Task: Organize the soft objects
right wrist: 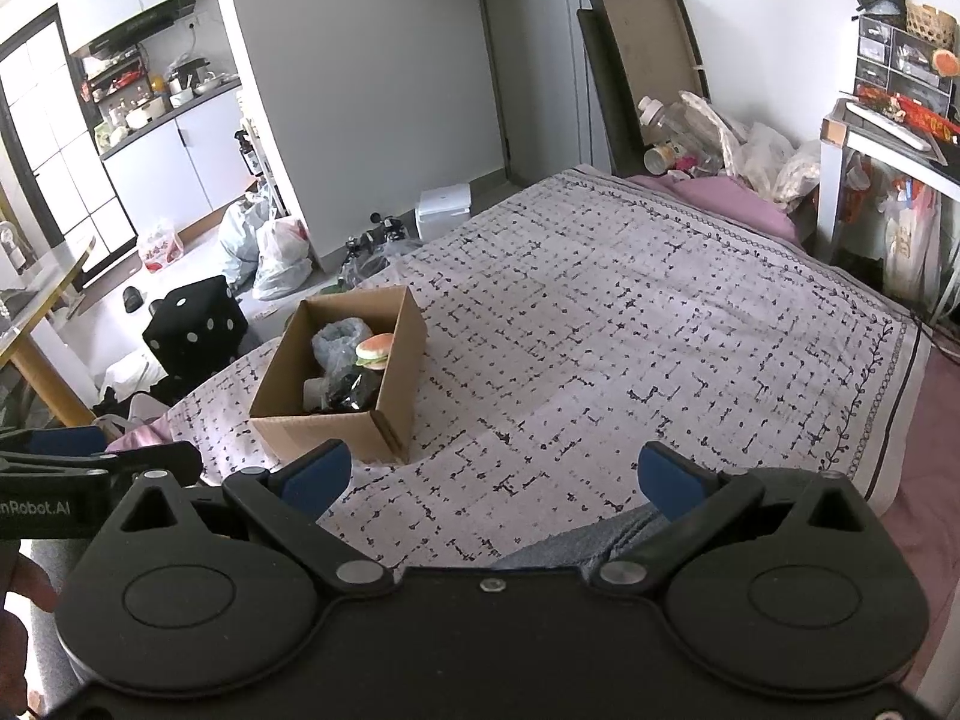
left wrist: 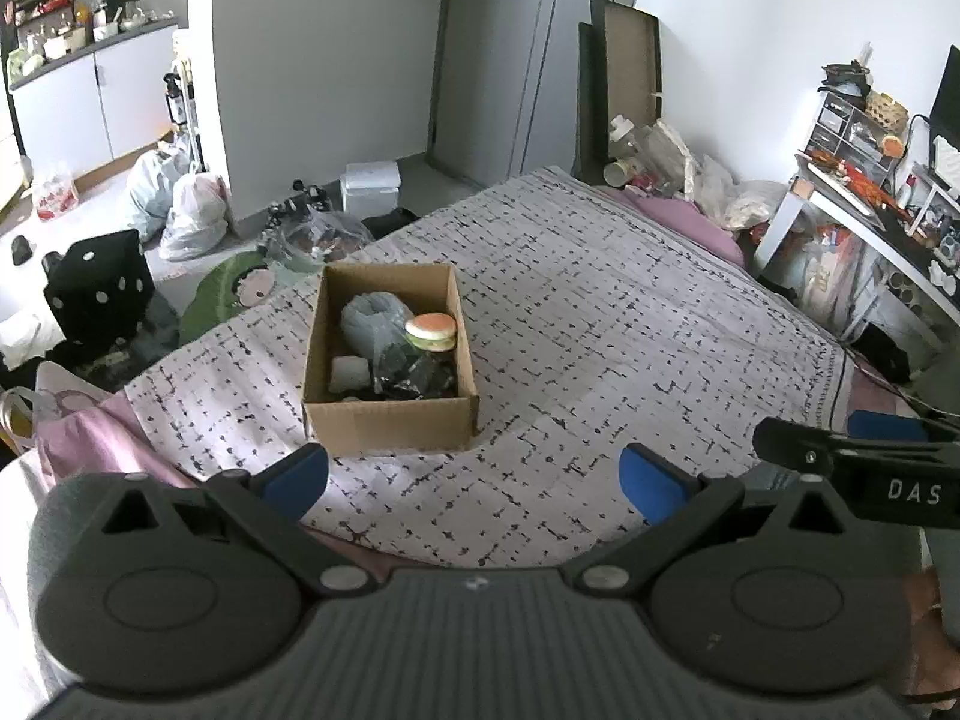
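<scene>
An open cardboard box (left wrist: 389,423) stands on the patterned bedspread (left wrist: 600,330). Inside it lie a soft burger toy (left wrist: 430,331), a grey plastic bag (left wrist: 372,318), a small white item (left wrist: 350,373) and a dark crinkled bundle (left wrist: 414,375). My left gripper (left wrist: 474,480) is open and empty, a short way in front of the box. The box also shows in the right wrist view (right wrist: 336,429), with the burger toy (right wrist: 374,350) inside. My right gripper (right wrist: 492,477) is open and empty, to the right of the box above the bedspread (right wrist: 630,330).
A black dice cushion (left wrist: 99,291) and white plastic bags (left wrist: 192,213) sit on the floor left of the bed. Bags and bottles (left wrist: 678,174) pile at the bed's far corner. A cluttered desk (left wrist: 882,204) stands on the right. Flat cardboard (right wrist: 648,54) leans against the wall.
</scene>
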Demonstrator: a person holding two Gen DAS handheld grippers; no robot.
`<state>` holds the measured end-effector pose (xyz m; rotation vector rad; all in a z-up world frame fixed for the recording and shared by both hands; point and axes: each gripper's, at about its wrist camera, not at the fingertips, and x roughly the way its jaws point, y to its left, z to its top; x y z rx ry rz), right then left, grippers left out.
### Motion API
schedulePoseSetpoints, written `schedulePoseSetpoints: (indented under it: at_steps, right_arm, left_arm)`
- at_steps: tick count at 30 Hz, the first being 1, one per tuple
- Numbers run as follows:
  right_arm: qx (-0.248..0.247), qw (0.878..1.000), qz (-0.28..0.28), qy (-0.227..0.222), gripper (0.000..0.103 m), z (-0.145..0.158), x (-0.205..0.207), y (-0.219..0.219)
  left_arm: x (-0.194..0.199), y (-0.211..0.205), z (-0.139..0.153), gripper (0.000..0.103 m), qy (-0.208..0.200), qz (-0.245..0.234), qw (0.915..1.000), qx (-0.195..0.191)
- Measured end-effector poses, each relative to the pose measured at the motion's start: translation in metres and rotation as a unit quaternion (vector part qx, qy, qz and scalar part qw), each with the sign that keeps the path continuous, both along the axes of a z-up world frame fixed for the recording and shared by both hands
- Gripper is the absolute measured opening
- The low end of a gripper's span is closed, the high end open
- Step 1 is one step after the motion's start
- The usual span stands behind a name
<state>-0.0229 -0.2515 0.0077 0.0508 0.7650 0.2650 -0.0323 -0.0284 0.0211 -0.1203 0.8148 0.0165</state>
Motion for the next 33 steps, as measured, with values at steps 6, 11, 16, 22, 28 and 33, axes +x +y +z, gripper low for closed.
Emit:
schedulePoseSetpoints:
  at_steps: [6,11,16,22,28,33]
  right_arm:
    - [0.004,1.000,-0.007,0.000,0.103,-0.0005,0.0003,-0.0014]
    - [0.004,1.000,-0.008,0.001,0.103,-0.0006,0.0003,-0.0021]
    - [0.003,1.000,-0.006,0.003,0.103,-0.0013,0.0004,-0.0023]
    - [0.004,1.000,0.000,0.003,0.103,-0.0007,0.0010,-0.0014]
    - [0.005,1.000,0.008,0.005,0.103,-0.0009,0.0005,0.0014]
    - [0.005,1.000,0.008,0.004,0.103,-0.0009,0.0003,0.0012]
  left_arm:
    - [0.0020,0.0002,-0.0013,0.102,0.002,0.000,1.0000,-0.001]
    - [0.0022,-0.0005,-0.0021,0.102,0.004,0.000,1.0000,0.000]
    - [0.0023,-0.0003,-0.0020,0.102,0.004,0.000,1.0000,-0.001]
    - [0.0024,0.0017,-0.0015,0.102,0.006,0.003,1.0000,-0.002]
    - [0.0024,0.0020,-0.0005,0.102,0.005,0.003,1.0000,0.000]
    - [0.0024,0.0020,-0.0002,0.102,0.006,0.005,1.0000,-0.003]
